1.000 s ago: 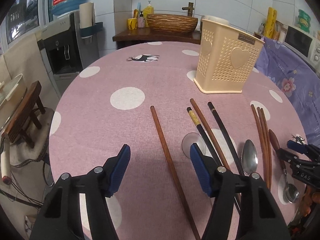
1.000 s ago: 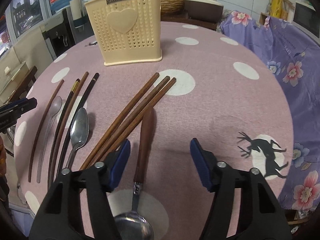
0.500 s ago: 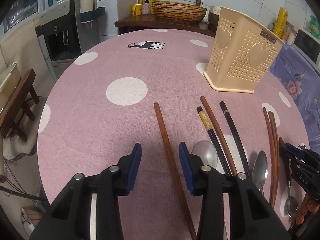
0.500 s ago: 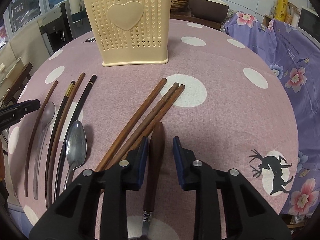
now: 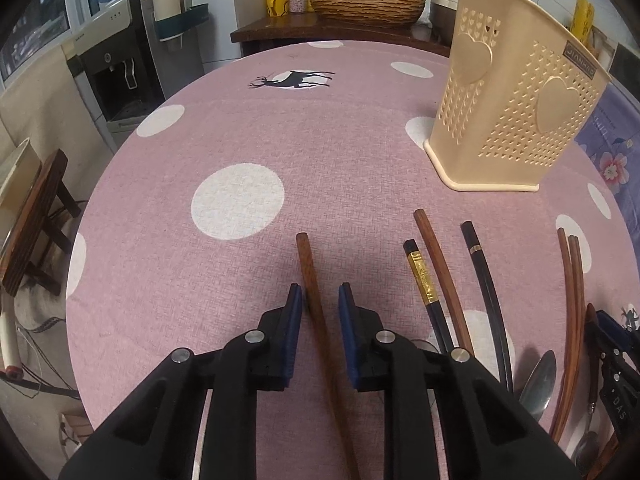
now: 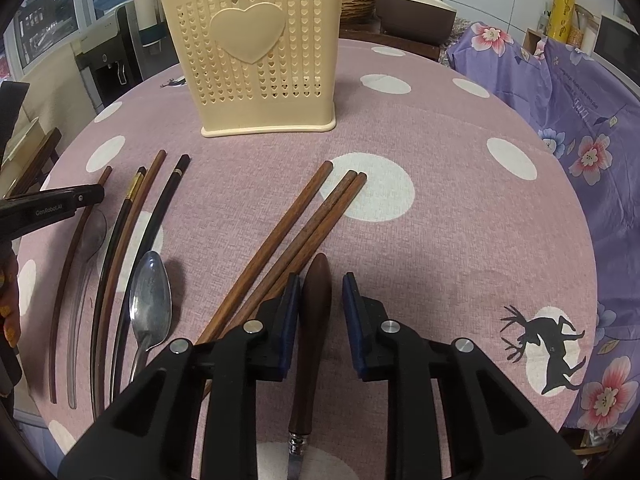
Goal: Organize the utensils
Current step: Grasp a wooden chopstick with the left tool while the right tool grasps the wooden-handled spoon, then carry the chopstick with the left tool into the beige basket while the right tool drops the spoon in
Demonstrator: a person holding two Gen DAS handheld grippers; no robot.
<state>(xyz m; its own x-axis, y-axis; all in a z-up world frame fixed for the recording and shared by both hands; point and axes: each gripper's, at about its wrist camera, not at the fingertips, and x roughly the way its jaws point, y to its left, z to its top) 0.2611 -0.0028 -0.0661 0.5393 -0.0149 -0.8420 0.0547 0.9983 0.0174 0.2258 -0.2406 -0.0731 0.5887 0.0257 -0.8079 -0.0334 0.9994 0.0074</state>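
My left gripper (image 5: 320, 300) straddles a single brown chopstick (image 5: 310, 272) lying on the pink tablecloth; its jaws are narrowed but a gap shows each side. My right gripper (image 6: 320, 292) straddles the dark wooden handle of a spoon (image 6: 314, 308), jaws narrowed, not clamped. A cream perforated utensil holder (image 6: 260, 60) stands upright beyond; it also shows in the left wrist view (image 5: 516, 120). Three brown chopsticks (image 6: 304, 224) lie left of the spoon handle. Further left lie dark chopsticks (image 6: 160, 204), a metal spoon (image 6: 150, 304) and a clear spoon (image 6: 86, 248).
The round table (image 5: 240, 152) has a pink polka-dot cloth. A purple floral cloth (image 6: 580, 100) lies to the right. A water dispenser (image 5: 120, 60), a wooden stool (image 5: 32, 208) and a counter with a wicker basket (image 5: 364, 0) stand beyond the table.
Both grippers moved forward and down over their utensils and their jaws narrowed from wide open. The left now straddles the lone chopstick, the right the spoon handle.
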